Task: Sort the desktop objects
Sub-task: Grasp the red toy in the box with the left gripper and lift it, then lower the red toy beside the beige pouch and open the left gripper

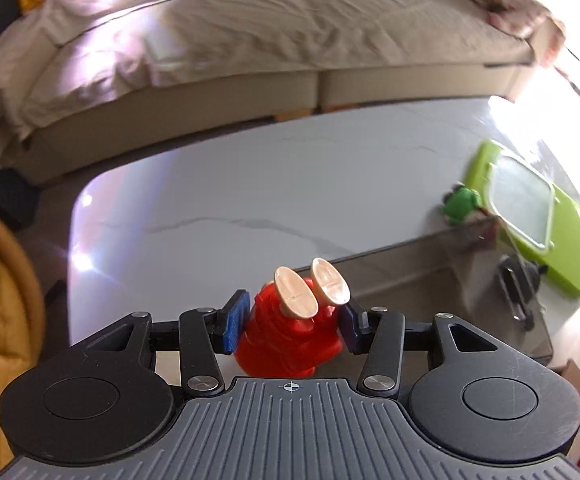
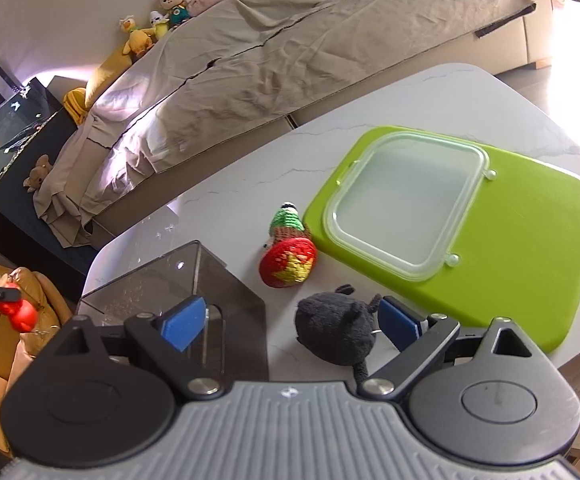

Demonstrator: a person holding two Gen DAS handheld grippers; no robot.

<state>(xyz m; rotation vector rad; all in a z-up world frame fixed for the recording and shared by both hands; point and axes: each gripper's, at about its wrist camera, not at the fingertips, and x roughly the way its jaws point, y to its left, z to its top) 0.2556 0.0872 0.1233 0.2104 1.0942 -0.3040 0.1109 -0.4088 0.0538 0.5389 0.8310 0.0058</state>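
Red plastic fills the left wrist view: the left gripper (image 1: 291, 326) pinches a red toy figure (image 1: 290, 336) between its blue pads, two tan oval feet pointing up and away from the tool. Ahead of it lies open white marble tabletop (image 1: 230, 200), its rounded near-left corner and far edge clear, a beige sofa (image 1: 250, 32) beyond; the picture is smeared at the margins. To the tool's right sit a smoky clear box (image 1: 449, 280), a green knitted toy (image 1: 461, 204) and a lime-green board (image 1: 569, 256) carrying a clear lid (image 1: 521, 204). Only the right wrist view shows the right gripper (image 2: 290, 324), jaws spread wide, with a black plush toy (image 2: 335, 330) between the pads, close by the right one; whether they touch is unclear. Just ahead lies a red-and-yellow crocheted toy (image 2: 290, 264) beside the board's edge. Far left, off the table, the red figure hangs in the other tool. Plush dolls (image 2: 162, 16) line the sofa back.
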